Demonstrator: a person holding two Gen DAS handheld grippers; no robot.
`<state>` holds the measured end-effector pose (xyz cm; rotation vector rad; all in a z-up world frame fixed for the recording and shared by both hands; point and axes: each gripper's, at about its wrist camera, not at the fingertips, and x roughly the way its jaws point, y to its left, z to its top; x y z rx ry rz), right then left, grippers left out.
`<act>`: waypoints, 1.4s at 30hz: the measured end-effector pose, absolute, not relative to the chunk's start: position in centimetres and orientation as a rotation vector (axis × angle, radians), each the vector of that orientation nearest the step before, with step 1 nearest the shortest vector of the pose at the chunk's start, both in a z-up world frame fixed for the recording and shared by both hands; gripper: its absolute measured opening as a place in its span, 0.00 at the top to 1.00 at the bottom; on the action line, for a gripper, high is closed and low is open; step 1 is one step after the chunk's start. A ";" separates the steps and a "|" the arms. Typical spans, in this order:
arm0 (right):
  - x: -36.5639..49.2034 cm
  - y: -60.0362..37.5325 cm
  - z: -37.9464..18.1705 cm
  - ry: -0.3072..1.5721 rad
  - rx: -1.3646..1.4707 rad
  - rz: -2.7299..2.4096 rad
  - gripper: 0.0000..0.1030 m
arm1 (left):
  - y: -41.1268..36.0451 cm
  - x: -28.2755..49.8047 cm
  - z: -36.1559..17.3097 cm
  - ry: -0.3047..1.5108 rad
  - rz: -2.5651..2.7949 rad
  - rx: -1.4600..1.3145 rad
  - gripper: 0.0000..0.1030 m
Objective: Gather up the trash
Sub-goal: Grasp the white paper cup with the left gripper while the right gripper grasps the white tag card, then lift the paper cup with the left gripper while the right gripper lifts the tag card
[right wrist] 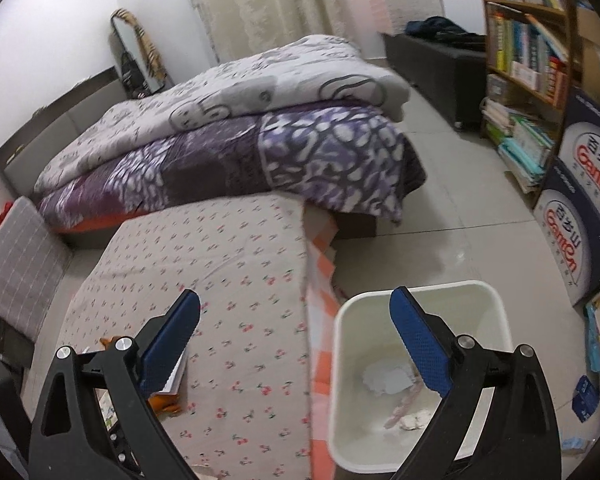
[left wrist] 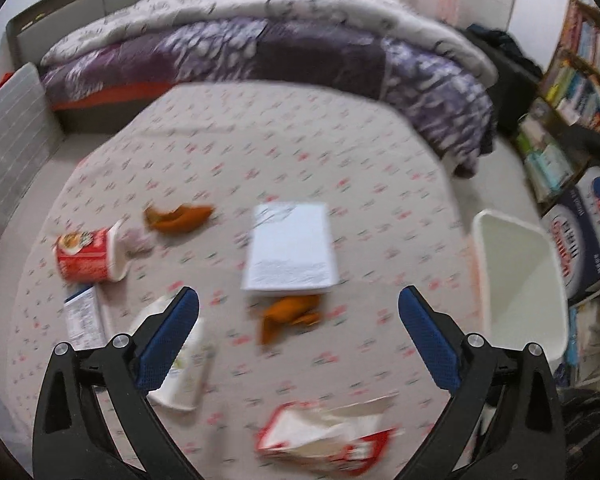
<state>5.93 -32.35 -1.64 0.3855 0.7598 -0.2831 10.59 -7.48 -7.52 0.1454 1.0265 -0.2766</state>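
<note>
While both sets of jaws gape empty, stacked boxes (right wrist: 580,216) read, perhaps, "GamGm".

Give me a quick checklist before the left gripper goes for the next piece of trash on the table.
1. Left gripper open, holding nothing: ok.
2. Right gripper open, holding nothing: ok.
3. White bin open-topped beside the table, with room: ok.
4. Trash left on table, such as the red-and-white wrapper and orange peel: ok.
5. White booklet is trash: cannot tell.
6. Left view sharp enough to aim: not ok, blurred.
</note>
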 end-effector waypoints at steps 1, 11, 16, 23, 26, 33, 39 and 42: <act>6.2 -31.9 -1.7 0.766 0.381 -0.273 0.10 | -6.9 11.0 -8.0 1.051 -0.269 0.164 0.07; 9.2 -27.6 -3.9 0.883 0.322 -0.164 0.10 | -1.0 13.7 -14.0 1.305 -0.230 0.273 0.07; 10.7 -25.2 -5.7 0.968 0.298 -0.090 0.10 | 0.5 13.5 -15.2 1.335 -0.247 0.303 0.12; 13.1 -21.4 -8.5 1.060 0.255 -0.037 0.10 | 2.8 12.6 -13.9 1.272 -0.242 0.285 0.52; 14.2 -20.0 -10.1 1.103 0.265 -0.028 0.10 | 4.4 12.6 -13.4 1.252 -0.234 0.235 0.58; 16.3 -16.8 -13.3 1.192 0.289 0.020 0.10 | 8.5 12.8 -9.7 1.170 -0.260 -0.004 0.62; 17.5 -14.0 -15.0 1.214 0.228 -0.014 0.10 | 7.7 12.1 -5.3 1.055 -0.280 -0.084 0.62; 18.1 -12.6 -15.6 1.218 0.196 -0.016 0.10 | 7.7 11.5 -4.0 1.016 -0.270 -0.071 0.62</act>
